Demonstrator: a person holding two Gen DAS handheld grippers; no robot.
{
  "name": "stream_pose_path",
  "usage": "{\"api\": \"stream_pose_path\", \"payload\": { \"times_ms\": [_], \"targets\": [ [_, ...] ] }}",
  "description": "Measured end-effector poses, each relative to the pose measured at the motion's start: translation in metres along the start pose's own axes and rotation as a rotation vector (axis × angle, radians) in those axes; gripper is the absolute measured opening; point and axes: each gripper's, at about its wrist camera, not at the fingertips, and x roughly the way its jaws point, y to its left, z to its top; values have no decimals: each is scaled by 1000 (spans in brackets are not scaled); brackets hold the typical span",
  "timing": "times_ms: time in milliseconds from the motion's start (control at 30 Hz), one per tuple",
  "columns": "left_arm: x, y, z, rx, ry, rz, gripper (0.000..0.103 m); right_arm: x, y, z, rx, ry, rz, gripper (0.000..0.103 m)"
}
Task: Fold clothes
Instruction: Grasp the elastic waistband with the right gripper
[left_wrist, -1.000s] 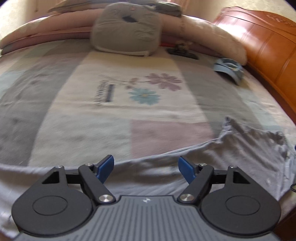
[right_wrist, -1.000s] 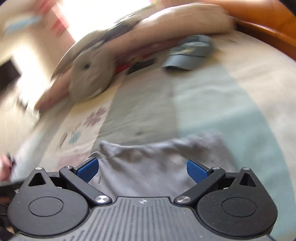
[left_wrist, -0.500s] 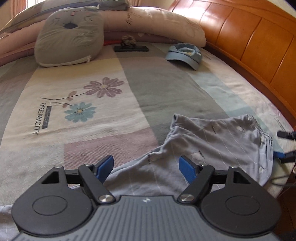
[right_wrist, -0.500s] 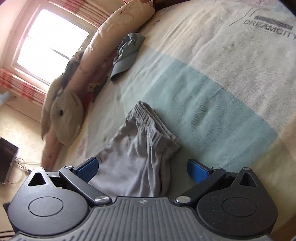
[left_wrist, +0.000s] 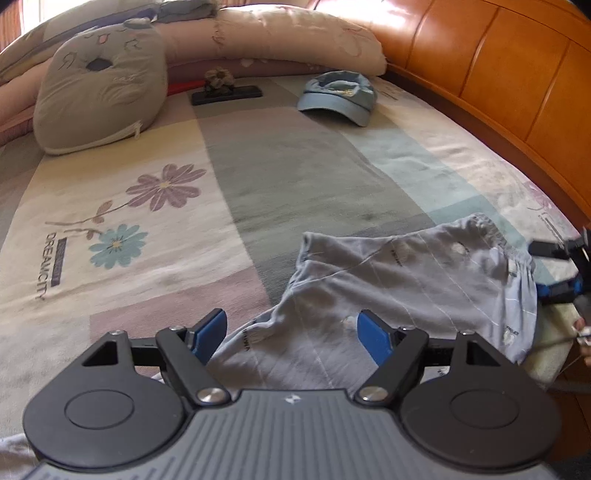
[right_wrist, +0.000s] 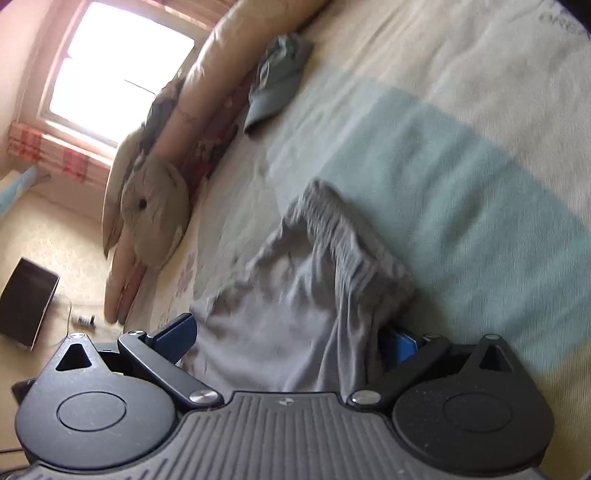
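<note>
Grey shorts lie crumpled on the bed near its wooden side rail, waistband toward the right gripper. Left gripper hovers over the shorts' near end, jaws wide apart and pressing on nothing. Right gripper's jaws stand apart with the cloth draped between them, not pinched. Blue cap and grey cushion sit farther up the bed.
</note>
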Motion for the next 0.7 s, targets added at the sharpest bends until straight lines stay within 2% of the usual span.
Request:
{"api": "stream_pose_path", "payload": {
  "times_ms": [67, 133, 233, 333, 533, 633, 700],
  "targets": [
    [1, -3, 0, 12, 8, -8, 78, 0, -7, 4, 17, -58, 24, 103],
    [2, -4, 0, 18, 16, -9, 78, 0, -9, 5, 41, -80, 47, 103],
    [3, -3, 1, 15, 23, -6, 78, 10, -6, 4, 5, -8, 121, 103],
    [5, 0, 2, 9, 24, 3, 78, 19, -1, 9, -102, 6, 97, 103],
    [7, 4, -6, -19, 35, 1, 78, 35, 6, 18, -210, -76, 46, 103],
    [8, 5, -10, -30, 46, -1, 78, 38, 5, 19, -260, -82, 45, 98],
    [8, 6, -12, -34, 50, -3, 78, 37, 0, 24, -251, -72, 49, 86]
  ]
}}
